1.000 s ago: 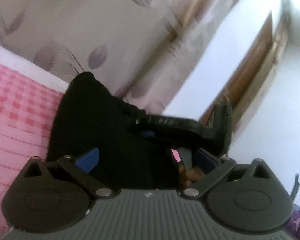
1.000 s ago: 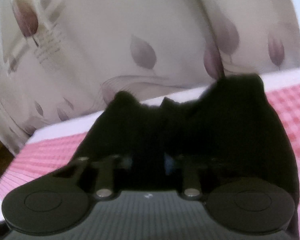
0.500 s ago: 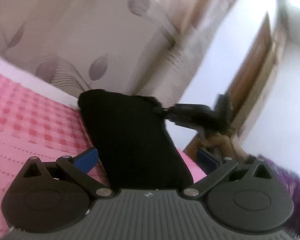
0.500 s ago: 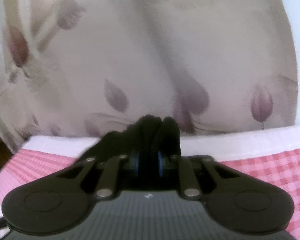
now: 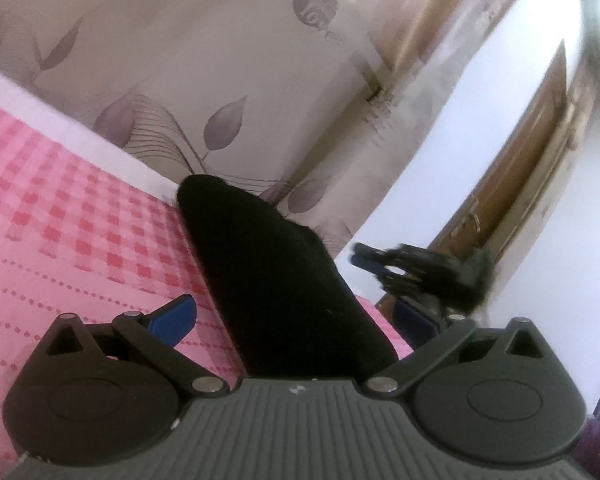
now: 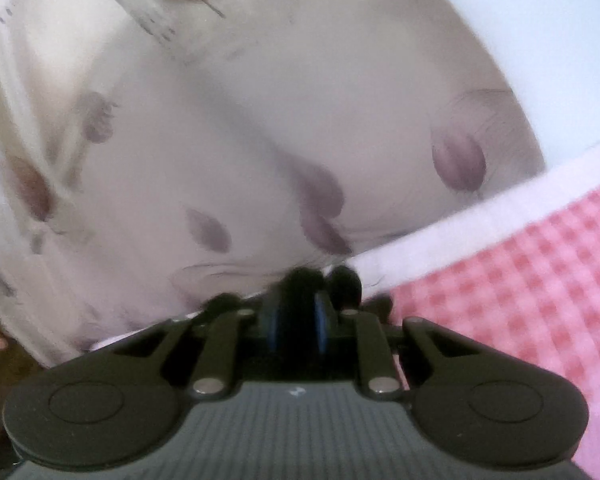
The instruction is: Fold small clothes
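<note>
A black garment (image 5: 276, 280) lies in a long folded strip on the pink checked bedspread (image 5: 68, 216). My left gripper (image 5: 296, 320) is open, its blue pads (image 5: 176, 316) either side of the garment's near end. My right gripper (image 5: 364, 260) shows in the left wrist view to the right of the garment, off the bed's edge and apart from it. In the right wrist view my right gripper (image 6: 296, 320) has its blue pads close together with something black (image 6: 320, 280) between and above them; I cannot tell whether it is cloth or fingertips.
A cream curtain with purple leaves (image 5: 204, 80) hangs behind the bed. A white wall and a brown wooden door (image 5: 520, 168) stand to the right. The bed's white edge (image 6: 480, 216) runs along the curtain.
The garment has dropped from held up to lying on the bed. My right gripper has pulled away to the right, and far less black cloth shows at its pads.
</note>
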A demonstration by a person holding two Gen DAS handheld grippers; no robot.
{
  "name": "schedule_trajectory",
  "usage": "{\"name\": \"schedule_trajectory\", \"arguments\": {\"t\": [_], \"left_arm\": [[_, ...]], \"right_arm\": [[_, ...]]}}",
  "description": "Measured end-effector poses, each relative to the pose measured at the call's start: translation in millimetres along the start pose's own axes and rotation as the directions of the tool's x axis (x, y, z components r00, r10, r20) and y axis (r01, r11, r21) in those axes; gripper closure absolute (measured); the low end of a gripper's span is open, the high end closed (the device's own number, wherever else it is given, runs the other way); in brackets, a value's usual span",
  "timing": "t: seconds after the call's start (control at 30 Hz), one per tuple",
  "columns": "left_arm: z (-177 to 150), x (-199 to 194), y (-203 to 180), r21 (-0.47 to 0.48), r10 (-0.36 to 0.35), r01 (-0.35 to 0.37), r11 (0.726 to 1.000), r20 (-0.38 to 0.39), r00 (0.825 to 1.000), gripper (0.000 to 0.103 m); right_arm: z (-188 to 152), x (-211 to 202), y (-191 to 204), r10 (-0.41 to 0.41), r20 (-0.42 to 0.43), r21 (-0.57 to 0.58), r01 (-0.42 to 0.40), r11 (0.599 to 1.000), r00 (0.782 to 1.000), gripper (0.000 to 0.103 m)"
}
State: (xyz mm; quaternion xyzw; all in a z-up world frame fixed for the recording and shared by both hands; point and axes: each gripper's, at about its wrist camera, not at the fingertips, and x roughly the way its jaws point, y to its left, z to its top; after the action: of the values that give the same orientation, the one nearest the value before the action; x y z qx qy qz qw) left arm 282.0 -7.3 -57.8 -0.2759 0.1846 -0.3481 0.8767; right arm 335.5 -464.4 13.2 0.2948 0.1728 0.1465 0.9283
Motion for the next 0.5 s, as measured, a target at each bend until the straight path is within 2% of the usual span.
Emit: {"name": "schedule_trajectory", "arguments": {"t": [0.07, 0.2, 0.33, 0.4, 0.5], "left_arm": [[0.4, 1.1, -0.6, 0.006, 0.000, 0.000, 1.000, -0.004, 1.000, 0.000], [-0.2, 2.2, 0.7, -0.011, 0.013, -0.014, 1.000, -0.014, 1.000, 0.000], [-0.5, 2.9, 4.4, -0.032, 0.039, -0.040, 0.999, -0.017, 0.999, 0.000], [-0.8, 2.9, 5.4, -0.038, 0.052, -0.053, 0.998, -0.016, 0.998, 0.000], [-0.7, 3.1, 6.8, -0.045, 0.069, -0.070, 0.997, -0.019, 0.997, 0.000]], "right_arm": [[-19.2, -21.6, 5.4, 0.052, -0.045, -0.008, -0.052, 0.999, 0.998, 0.085], [-60.1, -37.8, 17.3, 0.091, -0.130, -0.049, -0.098, 0.994, 0.987, 0.085], [-86.9, -25.4, 35.1, 0.082, -0.187, -0.103, -0.102, 0.989, 0.979, 0.085], [-94.3, -18.8, 36.4, 0.036, -0.208, -0.109, -0.059, 0.992, 0.977, 0.086], [-97.6, -21.3, 42.4, 0.000, -0.193, -0.134, -0.026, 0.991, 0.981, 0.095]]}}
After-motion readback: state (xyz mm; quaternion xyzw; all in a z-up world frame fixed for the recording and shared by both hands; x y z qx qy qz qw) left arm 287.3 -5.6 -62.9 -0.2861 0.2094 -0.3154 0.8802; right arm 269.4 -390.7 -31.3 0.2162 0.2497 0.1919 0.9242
